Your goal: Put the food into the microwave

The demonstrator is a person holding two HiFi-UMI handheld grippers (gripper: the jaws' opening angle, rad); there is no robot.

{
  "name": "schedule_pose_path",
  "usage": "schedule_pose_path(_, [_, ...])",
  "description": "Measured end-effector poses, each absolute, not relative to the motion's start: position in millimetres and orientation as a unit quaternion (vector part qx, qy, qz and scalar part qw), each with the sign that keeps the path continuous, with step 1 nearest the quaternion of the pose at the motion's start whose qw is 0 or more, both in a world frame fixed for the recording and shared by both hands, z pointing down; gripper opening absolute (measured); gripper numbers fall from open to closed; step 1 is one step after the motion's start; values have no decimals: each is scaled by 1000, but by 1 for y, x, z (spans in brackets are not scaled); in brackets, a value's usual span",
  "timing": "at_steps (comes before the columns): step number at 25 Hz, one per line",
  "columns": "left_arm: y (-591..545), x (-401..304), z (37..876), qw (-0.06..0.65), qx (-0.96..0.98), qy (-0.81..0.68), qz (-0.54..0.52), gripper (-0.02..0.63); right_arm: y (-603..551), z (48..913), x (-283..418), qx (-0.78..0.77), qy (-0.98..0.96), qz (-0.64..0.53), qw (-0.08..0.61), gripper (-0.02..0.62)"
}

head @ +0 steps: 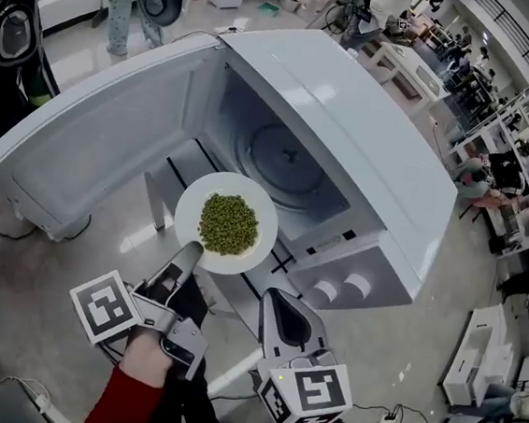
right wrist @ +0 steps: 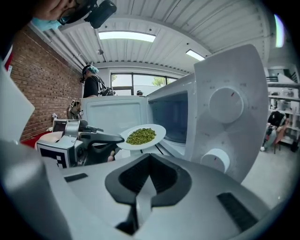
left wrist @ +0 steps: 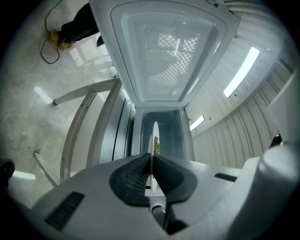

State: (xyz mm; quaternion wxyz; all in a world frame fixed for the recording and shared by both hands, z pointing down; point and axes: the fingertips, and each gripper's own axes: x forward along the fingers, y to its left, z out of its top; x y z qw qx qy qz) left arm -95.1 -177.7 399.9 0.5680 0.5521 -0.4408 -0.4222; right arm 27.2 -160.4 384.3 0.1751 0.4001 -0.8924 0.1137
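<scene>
One white plate (head: 252,252) of green peas (head: 228,224) is pinched at its near rim by the left claw (head: 189,254), whose jaws are closed on the rim's thin edge. The plate is round, with no long axis. It lies level and face up, reaching straight out ahead of the claw's tips towards the open microwave (head: 349,121).

The peas form a low heap in the middle, with bare white rim all round. In the left gripper view the plate (left wrist: 154,133) shows edge-on as a thin pale sliver between the left claw's (left wrist: 151,157) dark pads, peas (left wrist: 157,145) just past the tips and the cavity beyond.

The plate hangs in the air at the mouth of the cavity. The door (head: 93,141) stands swung open to the left claw's left.

The right claw (head: 281,303) sits beside the left one, jaws together on nothing. From it the plate (right wrist: 157,131) lies ahead and slightly left, and the microwave's two knobs (right wrist: 226,101) are to its right.
</scene>
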Motion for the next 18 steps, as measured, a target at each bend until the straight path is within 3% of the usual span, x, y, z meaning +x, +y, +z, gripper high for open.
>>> schedule_pose_path(18, [-264, -92, 421, 560, 586, -435, -393, 20, -194, 427, 1, 400, -890, 105, 191, 14])
